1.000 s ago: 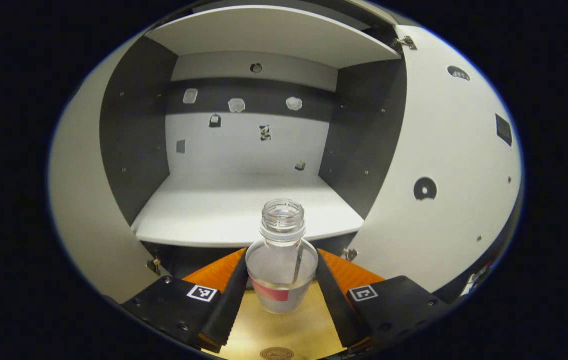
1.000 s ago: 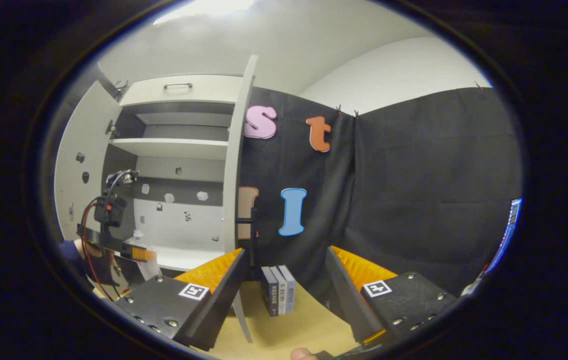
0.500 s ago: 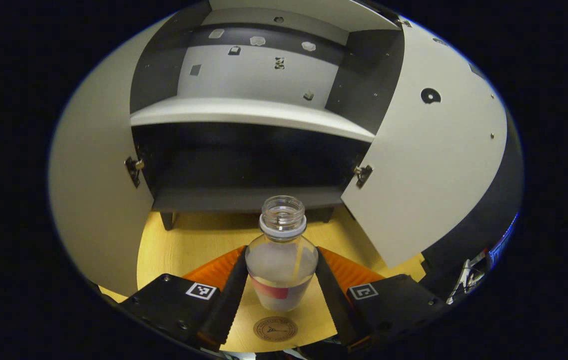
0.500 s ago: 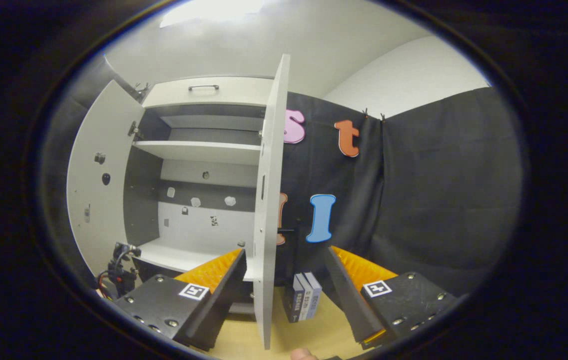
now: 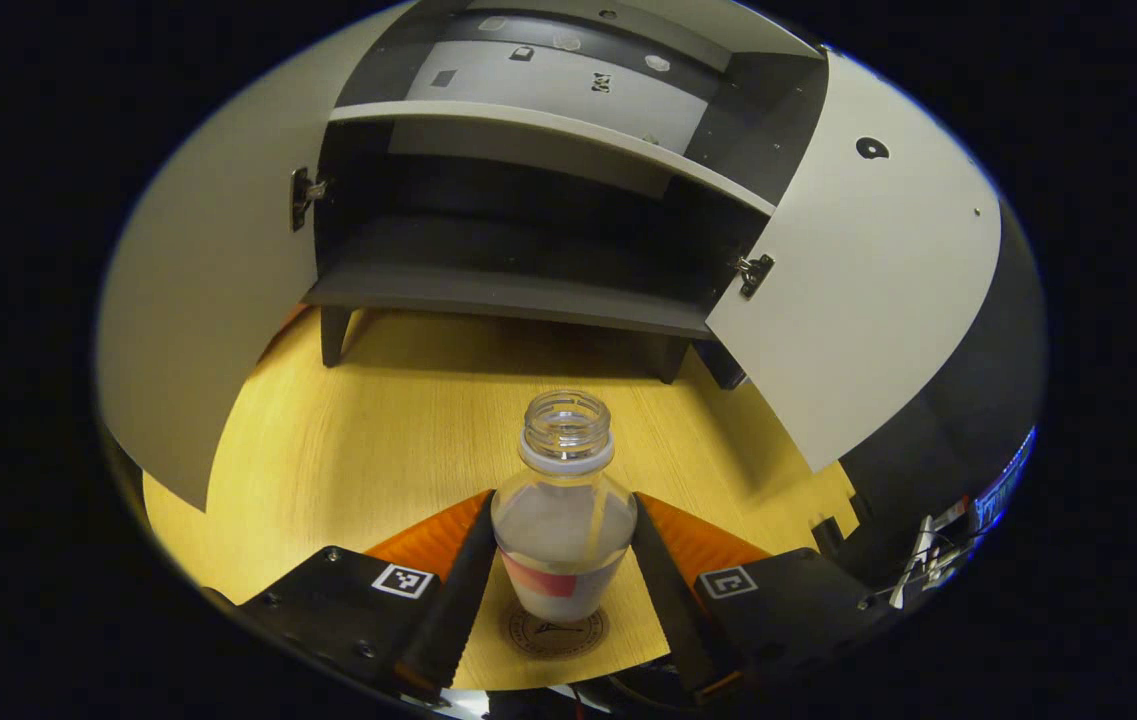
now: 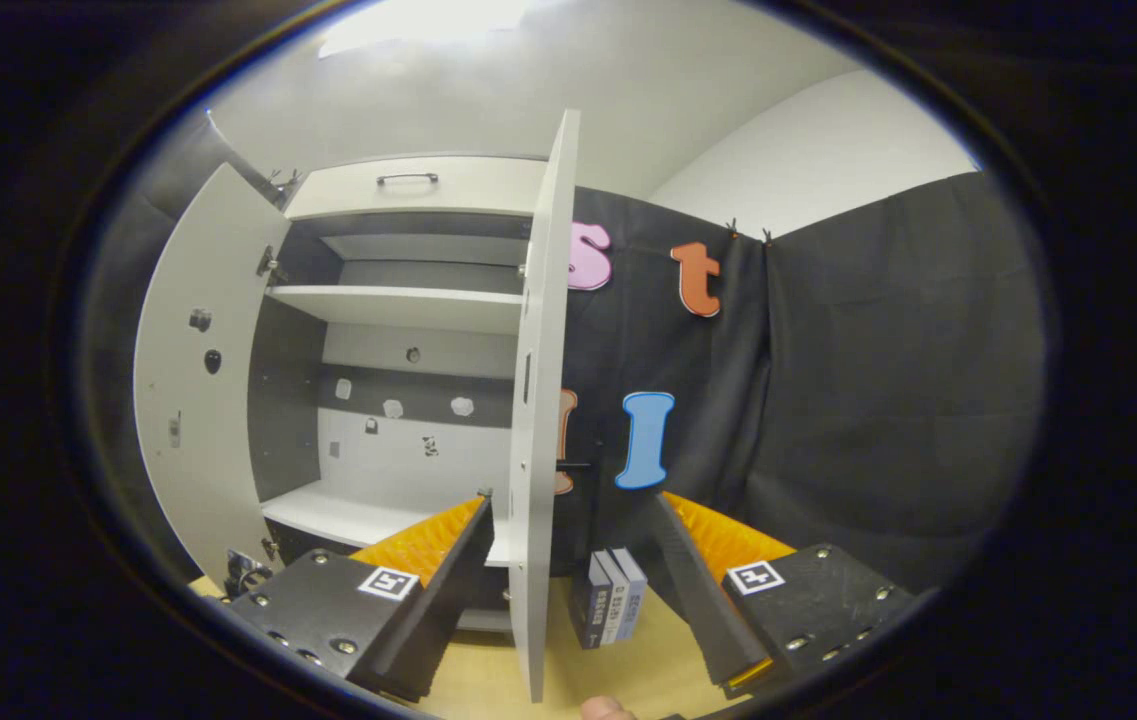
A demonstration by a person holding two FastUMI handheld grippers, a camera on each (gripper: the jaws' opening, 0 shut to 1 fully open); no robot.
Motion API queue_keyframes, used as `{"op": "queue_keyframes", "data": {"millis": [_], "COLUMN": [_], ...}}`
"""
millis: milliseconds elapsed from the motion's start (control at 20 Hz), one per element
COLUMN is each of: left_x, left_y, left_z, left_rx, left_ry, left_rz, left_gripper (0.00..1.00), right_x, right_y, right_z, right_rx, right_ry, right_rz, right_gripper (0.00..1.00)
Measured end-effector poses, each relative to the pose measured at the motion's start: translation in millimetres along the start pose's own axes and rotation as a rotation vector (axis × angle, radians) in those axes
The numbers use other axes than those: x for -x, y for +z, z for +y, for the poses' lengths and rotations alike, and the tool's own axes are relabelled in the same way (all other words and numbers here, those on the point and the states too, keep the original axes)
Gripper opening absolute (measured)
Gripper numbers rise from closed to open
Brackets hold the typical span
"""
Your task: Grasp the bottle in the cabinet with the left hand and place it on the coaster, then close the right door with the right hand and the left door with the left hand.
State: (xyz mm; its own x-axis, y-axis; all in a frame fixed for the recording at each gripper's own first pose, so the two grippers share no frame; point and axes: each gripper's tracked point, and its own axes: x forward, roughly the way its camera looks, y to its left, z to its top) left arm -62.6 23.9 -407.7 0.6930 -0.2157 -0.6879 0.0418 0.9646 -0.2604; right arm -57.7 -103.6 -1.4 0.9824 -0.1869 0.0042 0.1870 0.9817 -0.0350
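In the left gripper view my left gripper (image 5: pixel 563 570) is shut on a clear, uncapped bottle (image 5: pixel 564 520) with a red label band. The bottle stands upright, its base over the round brown coaster (image 5: pixel 556 633) on the wooden table (image 5: pixel 378 440). Whether the base touches the coaster I cannot tell. Beyond it the cabinet (image 5: pixel 528 230) has its left door (image 5: pixel 198 290) and right door (image 5: pixel 858 280) swung open. In the right gripper view my right gripper (image 6: pixel 568 580) is open, with the right door's edge (image 6: pixel 538 400) standing between its fingers. The left door (image 6: pixel 193 390) is open too.
Three small dark boxes (image 6: pixel 610 610) stand on the table just right of the right door's edge. A person's fingertip (image 6: pixel 606 709) shows at the bottom of the right gripper view. The cabinet's white shelf (image 6: pixel 368 515) carries nothing.
My left gripper has come out of the cabinet and down with the bottle, which now hangs over the coaster. My right gripper moved left toward the right door's edge, then held still.
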Motion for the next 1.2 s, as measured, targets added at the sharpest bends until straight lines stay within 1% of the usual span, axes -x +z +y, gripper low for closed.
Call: {"op": "queue_keyframes", "data": {"millis": [50, 100, 300, 400, 600, 650, 700, 750, 1150, 1200], "left_x": [-0.6, -1.5, 0.5, 0.8, 6.8, 8.3, 11.7, 15.0, 22.1, 23.0], "left_y": [-6.7, -12.7, -29.0, -28.8, -35.6, -39.1, -44.0, -47.4, -57.4, -58.7], "left_z": [0.6, 1.4, 0.4, -2.1, -8.4, -11.0, -13.8, -15.4, -17.7, -17.9], "left_rx": [0.005, 0.007, -0.009, -0.033, -0.108, -0.127, -0.140, -0.149, -0.179, -0.182], "left_ry": [0.003, 0.007, 0.006, 0.005, 0.000, -0.003, -0.007, -0.011, 0.002, 0.007], "left_rz": [0.000, 0.004, 0.002, -0.029, -0.044, -0.043, -0.038, -0.032, 0.007, 0.012], "left_gripper": [0.82, 0.82, 0.82, 0.82, 0.82, 0.82, 0.84, 0.82, 0.83, 0.83], "right_x": [0.4, 1.0, 0.4, -0.1, -0.5, -0.4, -0.8, -1.0, -1.5, -0.9], "right_y": [-0.9, -2.0, -1.9, -3.6, -5.8, -7.0, -7.5, -7.6, -14.2, -14.4], "right_z": [-0.7, -1.7, -6.0, -7.3, -6.2, -5.2, -3.7, -3.3, 0.8, 0.1], "right_rx": [0.000, 0.000, -0.001, 0.000, -0.002, -0.002, 0.000, 0.002, -0.003, -0.004], "right_ry": [-0.002, -0.005, -0.016, -0.019, -0.016, -0.014, -0.011, -0.009, 0.007, 0.006], "right_rz": [0.002, 0.004, 0.005, 0.009, 0.016, 0.017, 0.018, 0.017, 0.030, 0.031], "right_gripper": [0.94, 0.96, 0.96, 0.96, 0.96, 0.96, 0.96, 0.96, 0.96, 0.94]}}
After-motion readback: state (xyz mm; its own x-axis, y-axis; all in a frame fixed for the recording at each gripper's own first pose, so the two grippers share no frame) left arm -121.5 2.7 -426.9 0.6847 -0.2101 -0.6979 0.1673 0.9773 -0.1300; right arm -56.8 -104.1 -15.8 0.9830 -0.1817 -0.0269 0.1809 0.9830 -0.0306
